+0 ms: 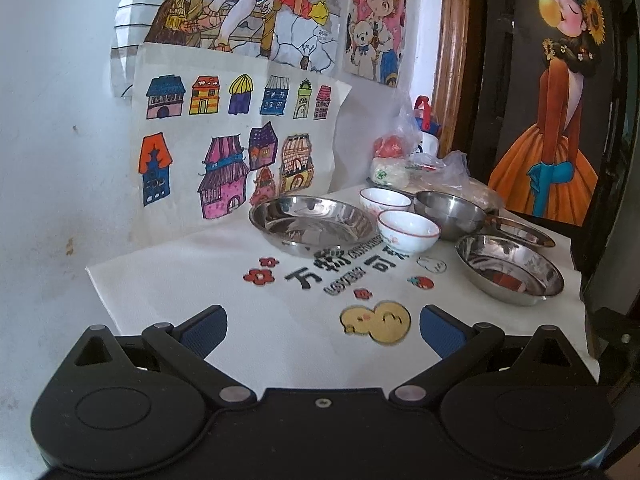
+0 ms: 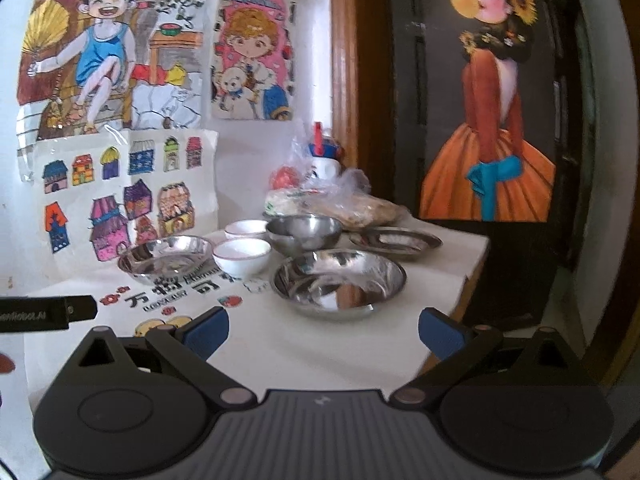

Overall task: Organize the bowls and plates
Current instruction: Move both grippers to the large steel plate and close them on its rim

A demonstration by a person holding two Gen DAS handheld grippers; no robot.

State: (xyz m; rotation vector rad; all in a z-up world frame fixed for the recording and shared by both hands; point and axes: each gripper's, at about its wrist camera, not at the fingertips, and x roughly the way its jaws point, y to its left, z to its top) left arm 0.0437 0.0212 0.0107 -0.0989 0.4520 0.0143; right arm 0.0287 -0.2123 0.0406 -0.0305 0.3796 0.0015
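Soft daylight, glare on the steel dishes (image 1: 316,220); fisheye bends the edges, right wrist view perhaps slightly blurred.

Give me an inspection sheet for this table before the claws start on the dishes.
Surface: white printed tablecloth, dishes grouped toward the back.
Job's things: three steel plates, one steel bowl, two white ceramic bowls, all upright and unstacked.
Clutter: plastic bags of food and a bottle at the back.
Grippers: left claw open, empty; right claw open, empty.
Cables: nothing seen.
Surroundings: children's drawings on the wall, girl poster.
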